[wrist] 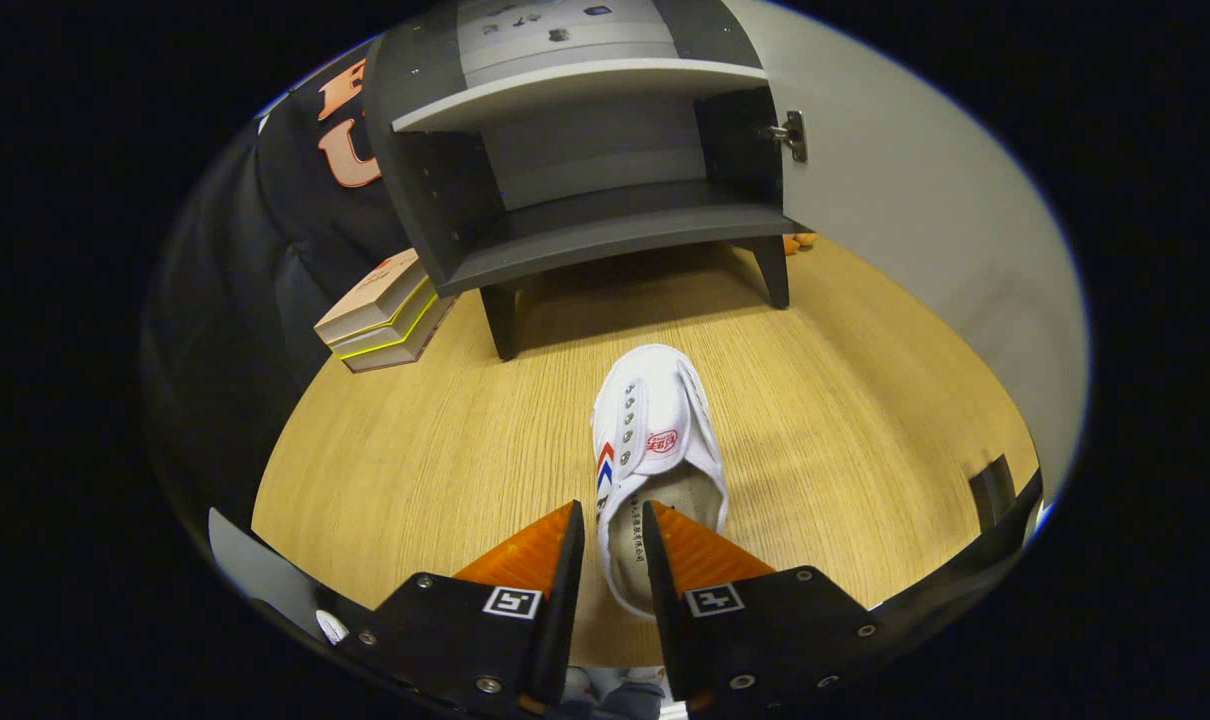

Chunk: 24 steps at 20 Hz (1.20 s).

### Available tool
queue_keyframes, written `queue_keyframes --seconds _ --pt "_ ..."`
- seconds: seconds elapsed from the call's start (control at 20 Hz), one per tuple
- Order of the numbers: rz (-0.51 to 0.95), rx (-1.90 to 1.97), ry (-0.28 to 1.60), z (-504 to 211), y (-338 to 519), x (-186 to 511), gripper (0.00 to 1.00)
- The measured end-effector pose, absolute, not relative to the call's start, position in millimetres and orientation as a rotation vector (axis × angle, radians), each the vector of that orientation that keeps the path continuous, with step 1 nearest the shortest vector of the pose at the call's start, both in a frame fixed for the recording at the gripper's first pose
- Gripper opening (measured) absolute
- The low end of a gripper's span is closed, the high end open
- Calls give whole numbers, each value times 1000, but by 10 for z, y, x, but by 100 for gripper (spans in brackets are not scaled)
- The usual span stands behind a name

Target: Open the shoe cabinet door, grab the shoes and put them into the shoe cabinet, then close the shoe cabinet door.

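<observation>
Worktop [845, 400]: pale wood, carrying everything I see.
Shoe cabinet [585, 150]: dark, on short legs at the far edge of the worktop, two bare shelves showing.
Door [915, 200]: swung wide open to the right, hinge in sight.
Boxes [385, 315]: small stack beside the cabinet's left leg.
Shoe [655, 440]: white, mid-worktop, toe toward the cabinet.
My jaws [613, 535]: nearly closed, pinching the shoe's left side wall near the heel.

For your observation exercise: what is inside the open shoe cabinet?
The shoe cabinet shows two bare shelves, no shoes visible. Its top compartment is cut off. The white shoe lies on the floor, its heel side wall between the gripper jaws.
</observation>
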<state>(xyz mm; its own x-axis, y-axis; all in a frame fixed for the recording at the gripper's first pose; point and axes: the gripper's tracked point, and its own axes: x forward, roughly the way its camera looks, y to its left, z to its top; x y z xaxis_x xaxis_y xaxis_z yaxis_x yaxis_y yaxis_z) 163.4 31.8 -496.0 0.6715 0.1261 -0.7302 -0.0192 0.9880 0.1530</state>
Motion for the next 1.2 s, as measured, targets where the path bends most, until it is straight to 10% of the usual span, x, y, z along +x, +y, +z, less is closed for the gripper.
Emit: queue_keyframes --seconds 0.3,0.6,1.2 --pt "101 198 869 -5200 376 1896 37" --pt "132 192 861 -5167 406 1958 4" --pt "173 132 702 -4009 356 1973 2"
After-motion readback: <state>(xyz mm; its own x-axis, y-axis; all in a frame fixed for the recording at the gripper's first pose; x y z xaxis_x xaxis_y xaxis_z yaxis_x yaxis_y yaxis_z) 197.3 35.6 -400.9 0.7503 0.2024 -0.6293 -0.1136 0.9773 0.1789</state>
